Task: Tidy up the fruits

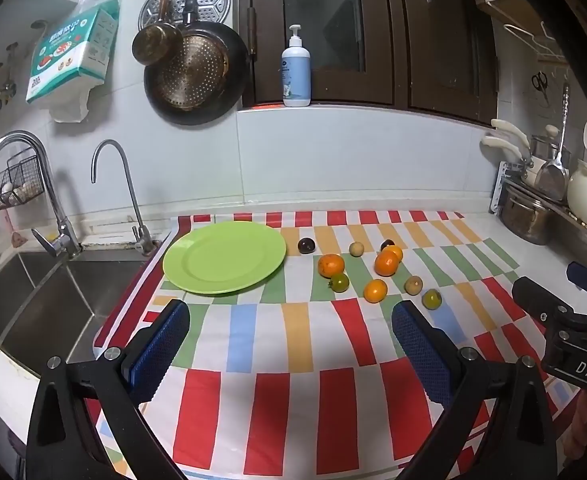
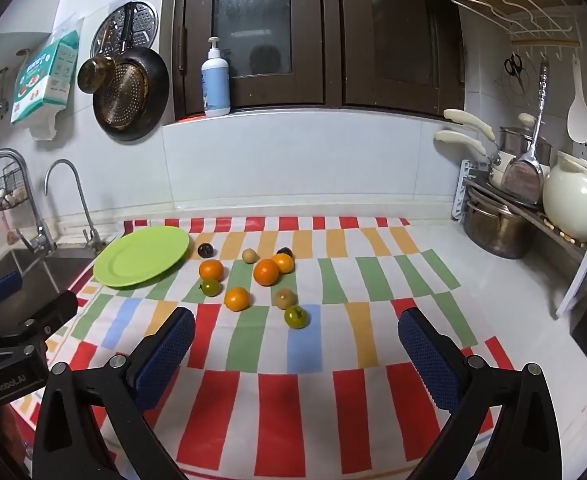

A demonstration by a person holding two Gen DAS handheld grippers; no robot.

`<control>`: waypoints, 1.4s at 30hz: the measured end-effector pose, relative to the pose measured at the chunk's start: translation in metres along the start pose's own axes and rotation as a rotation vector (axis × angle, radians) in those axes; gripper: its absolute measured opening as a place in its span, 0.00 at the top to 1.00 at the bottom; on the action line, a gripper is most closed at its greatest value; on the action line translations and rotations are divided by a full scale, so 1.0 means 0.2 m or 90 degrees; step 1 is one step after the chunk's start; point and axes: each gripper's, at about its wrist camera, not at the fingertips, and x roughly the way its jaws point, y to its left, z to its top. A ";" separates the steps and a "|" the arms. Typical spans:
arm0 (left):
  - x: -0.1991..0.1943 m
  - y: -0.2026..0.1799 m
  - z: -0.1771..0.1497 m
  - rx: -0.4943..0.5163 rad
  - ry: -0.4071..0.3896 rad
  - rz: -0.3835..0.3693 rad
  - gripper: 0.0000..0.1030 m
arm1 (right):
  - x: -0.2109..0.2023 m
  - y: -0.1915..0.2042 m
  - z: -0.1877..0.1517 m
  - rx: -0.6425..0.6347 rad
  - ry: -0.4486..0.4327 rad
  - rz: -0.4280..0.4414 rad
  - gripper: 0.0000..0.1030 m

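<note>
A kitchen counter beside a sink (image 1: 45,304) carried a striped cloth (image 1: 317,400). Nothing looked sorted yet: the green plate (image 1: 197,268) at the cloth's far left lay bare, and the fruits (image 2: 267,272), oranges, green tomatoes and small dark and tan ones, sat loose just right of it. The left gripper (image 1: 291,316) and right gripper (image 2: 296,328) both gaped wide, holding nothing

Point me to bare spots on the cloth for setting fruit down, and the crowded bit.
Free: the green plate, nothing on it; the striped cloth between the fruit and the near edge; bare counter between cloth and pot rack. Crowded: the fruit cluster right of the plate.
</note>
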 end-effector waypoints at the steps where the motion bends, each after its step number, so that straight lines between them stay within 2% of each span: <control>1: 0.00 0.00 0.00 0.001 -0.002 0.000 0.00 | 0.00 0.00 0.00 0.000 0.000 0.001 0.01; 42: 0.00 -0.02 0.02 0.006 -0.011 -0.019 0.00 | 0.00 -0.01 0.01 -0.006 -0.007 -0.003 0.01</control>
